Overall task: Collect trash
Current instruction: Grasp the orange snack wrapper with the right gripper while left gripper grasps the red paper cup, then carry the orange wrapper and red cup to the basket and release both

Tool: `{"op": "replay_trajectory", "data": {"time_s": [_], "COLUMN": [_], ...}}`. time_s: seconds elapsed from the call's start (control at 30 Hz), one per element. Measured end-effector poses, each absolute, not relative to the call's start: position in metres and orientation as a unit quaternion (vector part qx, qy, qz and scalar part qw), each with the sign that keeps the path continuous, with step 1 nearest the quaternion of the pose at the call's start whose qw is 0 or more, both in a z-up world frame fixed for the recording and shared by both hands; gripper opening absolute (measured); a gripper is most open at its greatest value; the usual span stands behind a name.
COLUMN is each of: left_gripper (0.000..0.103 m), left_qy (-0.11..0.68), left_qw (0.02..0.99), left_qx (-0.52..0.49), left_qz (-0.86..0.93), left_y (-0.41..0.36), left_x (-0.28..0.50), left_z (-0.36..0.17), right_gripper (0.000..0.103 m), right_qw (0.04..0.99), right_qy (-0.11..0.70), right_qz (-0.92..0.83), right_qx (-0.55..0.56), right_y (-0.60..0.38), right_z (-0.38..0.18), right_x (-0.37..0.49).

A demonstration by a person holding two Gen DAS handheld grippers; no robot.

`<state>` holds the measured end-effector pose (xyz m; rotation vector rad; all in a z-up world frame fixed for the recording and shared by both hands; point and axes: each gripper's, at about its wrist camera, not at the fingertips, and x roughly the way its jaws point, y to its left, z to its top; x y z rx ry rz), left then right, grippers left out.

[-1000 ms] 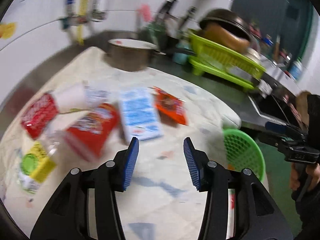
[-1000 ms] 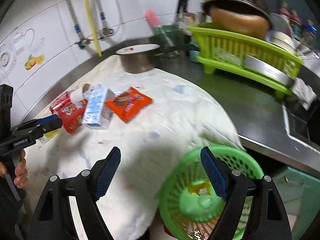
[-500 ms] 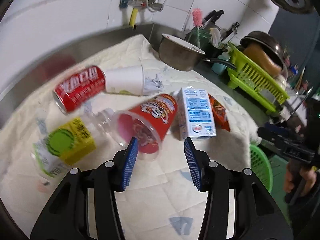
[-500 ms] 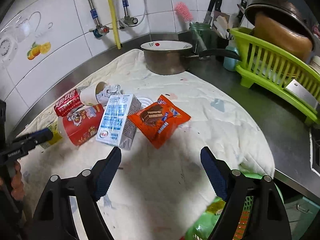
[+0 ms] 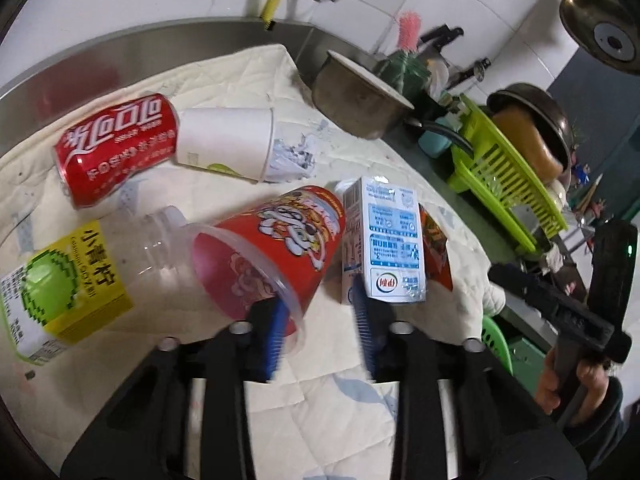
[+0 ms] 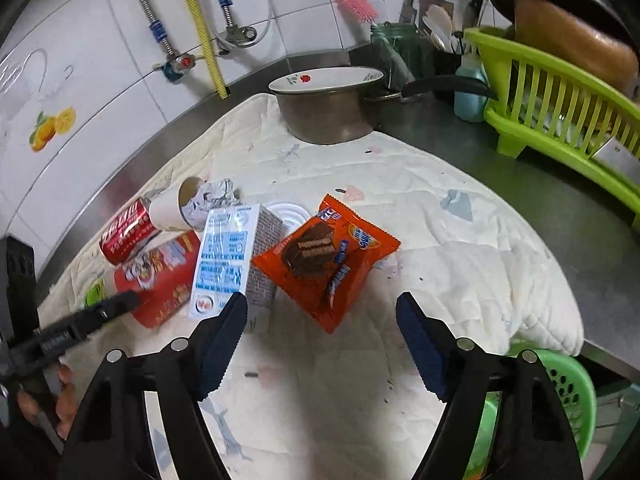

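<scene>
Trash lies on a quilted cloth. My left gripper is open; its left finger reaches into the mouth of a toppled red plastic cup, its right finger is by a blue-white milk carton. A red cola can, white paper cup and clear bottle with yellow-green label lie left. My right gripper is open and empty above the cloth, just short of an orange snack wrapper. The carton and red cup also show there.
A metal pot stands at the back of the cloth. A green dish rack with a pan is at the right. A green mesh basket sits below the counter edge at lower right. Tiled wall and pipes are behind.
My left gripper has moved forward and down onto the red cup's rim. My right gripper has swung from over the green basket to the cloth, toward the orange wrapper.
</scene>
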<state>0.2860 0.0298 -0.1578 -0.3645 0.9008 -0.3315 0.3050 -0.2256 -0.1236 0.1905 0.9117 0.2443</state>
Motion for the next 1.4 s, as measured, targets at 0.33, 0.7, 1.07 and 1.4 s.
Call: {"op": "replay_trajectory", "data": {"time_s": [0.33,0.7,1.07,1.4], "left_gripper": [0.004,0.004,0.004,0.003], "left_qy": [0.425,0.418,0.412,0.407], "left_qw": [0.873,0.876,0.878,0.88], "left_qx": [-0.171,-0.171,-0.17,-0.167], "left_qz": [-0.166,-0.171,-0.176,-0.179], "left_y": [0.037,0.043,0.044,0.042], "left_x": [0.283,0.278,0.273,0.266], "left_z": [-0.158,-0.157,-0.155,-0.147], "right_gripper": [0.073,0.073,0.063,0.041], "right_qw": [0.847,0.796,0.78,0.788], "right_qy": [0.472,0.523,0.546,0.532], "right_qz": [0.089,0.052,0.037,0.06], "right_qx": [0.228,0.299,0.304,0.304], "right_y": [-0.249,-0.248,-0.242,-0.248], "right_z": [-0.148,-0.172,-0.193,-0.185], "right_x": [0.354,0.397,0.4,0.383]}}
